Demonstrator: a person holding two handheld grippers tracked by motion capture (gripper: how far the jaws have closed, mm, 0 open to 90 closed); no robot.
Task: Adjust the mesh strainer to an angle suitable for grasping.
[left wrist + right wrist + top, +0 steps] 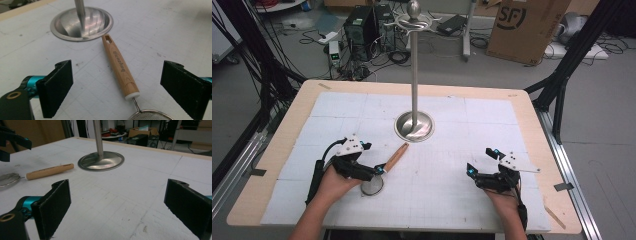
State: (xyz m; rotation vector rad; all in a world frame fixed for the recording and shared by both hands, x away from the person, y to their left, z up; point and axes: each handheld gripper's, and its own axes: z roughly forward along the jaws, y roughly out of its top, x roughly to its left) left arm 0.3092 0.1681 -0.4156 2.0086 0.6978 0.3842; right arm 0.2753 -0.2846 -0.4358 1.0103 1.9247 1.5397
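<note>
A small strainer lies flat on the white mat, its wooden handle (396, 156) (120, 67) (49, 171) pointing toward the metal stand. Its mesh bowl (372, 186) (150, 115) (7, 179) sits nearest the person. My left gripper (373, 171) (120, 92) is open, with its jaws on either side of the handle's lower end and not touching it. My right gripper (478, 167) (117, 208) is open over bare mat at the right, with nothing between its jaws. The tall metal stand (414, 75) rises from a round base (414, 126) (81, 23) (101, 161) at the mat's centre.
Hooks crown the stand's top (413, 19). The white mat (462, 140) covers a wooden table (532, 115). Beyond the far edge are computer boxes (362, 25), cables and a cardboard box (527, 25) on the floor. Black frame legs (562, 85) stand at both sides.
</note>
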